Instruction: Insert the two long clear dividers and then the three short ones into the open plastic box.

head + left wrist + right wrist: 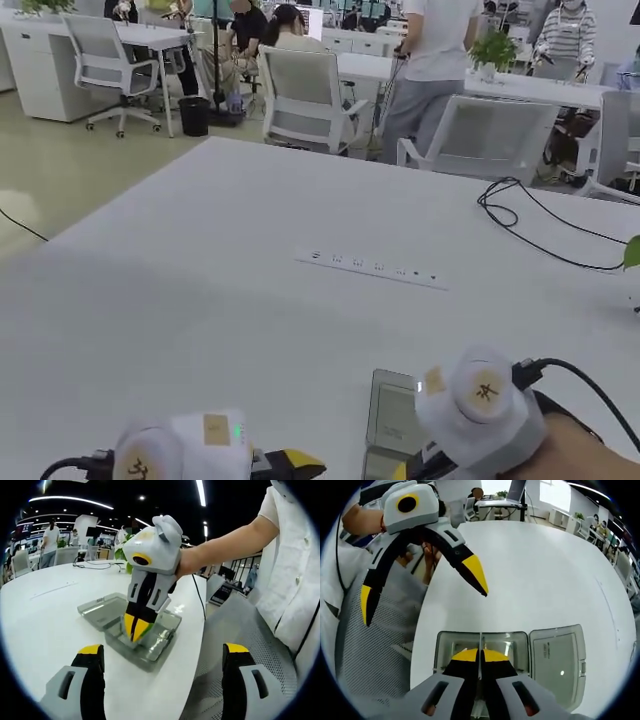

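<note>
The right gripper (136, 627) dips into the open plastic box (155, 654), pinching a thin clear divider (481, 640) that its own view shows edge-on. Just beside the box, the left gripper (422, 592) is wide open, holding nothing.

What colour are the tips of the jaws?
Yellow, on black jaws; clearest on the left gripper in the right gripper view.

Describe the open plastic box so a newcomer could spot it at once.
On the big white table, look at the near edge, beneath the right gripper. The plastic box sits there: clear, shallow, lid open flat beside it, unlike the socket strip farther back.
</note>
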`<action>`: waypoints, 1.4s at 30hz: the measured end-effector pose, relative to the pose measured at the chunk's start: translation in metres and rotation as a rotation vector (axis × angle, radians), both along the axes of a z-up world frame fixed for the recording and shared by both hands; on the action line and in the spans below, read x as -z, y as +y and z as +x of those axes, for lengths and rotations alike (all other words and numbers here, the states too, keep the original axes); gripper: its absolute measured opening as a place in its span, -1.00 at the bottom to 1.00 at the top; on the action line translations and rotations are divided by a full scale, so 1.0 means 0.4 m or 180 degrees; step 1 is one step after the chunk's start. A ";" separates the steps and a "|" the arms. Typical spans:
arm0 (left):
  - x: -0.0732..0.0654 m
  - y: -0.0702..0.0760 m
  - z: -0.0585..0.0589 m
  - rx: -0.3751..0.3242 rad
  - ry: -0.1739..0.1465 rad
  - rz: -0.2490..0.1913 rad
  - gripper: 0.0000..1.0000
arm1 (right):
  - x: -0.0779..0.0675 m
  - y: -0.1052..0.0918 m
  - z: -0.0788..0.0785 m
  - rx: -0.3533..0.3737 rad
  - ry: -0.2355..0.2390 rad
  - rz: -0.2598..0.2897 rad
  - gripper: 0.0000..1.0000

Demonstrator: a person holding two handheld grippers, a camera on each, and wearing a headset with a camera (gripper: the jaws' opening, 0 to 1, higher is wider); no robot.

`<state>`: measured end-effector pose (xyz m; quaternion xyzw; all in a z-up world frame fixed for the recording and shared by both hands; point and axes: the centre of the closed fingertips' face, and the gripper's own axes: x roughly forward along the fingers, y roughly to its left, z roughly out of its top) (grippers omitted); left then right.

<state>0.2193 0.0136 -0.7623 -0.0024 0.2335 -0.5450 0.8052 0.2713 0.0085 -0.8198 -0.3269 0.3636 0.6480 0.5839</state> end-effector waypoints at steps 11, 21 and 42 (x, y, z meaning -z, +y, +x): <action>-0.001 0.002 0.002 -0.0001 0.0005 0.0014 1.00 | 0.011 0.000 0.001 -0.0010 -0.0023 -0.0070 -0.94; 0.000 0.006 -0.001 -0.0005 0.0017 0.0045 1.00 | -0.002 0.000 0.006 0.0165 0.0076 0.0055 -0.86; -0.004 0.011 0.001 -0.0001 0.0021 0.0090 1.00 | -0.139 -0.037 0.020 0.0572 0.0203 0.0650 -0.39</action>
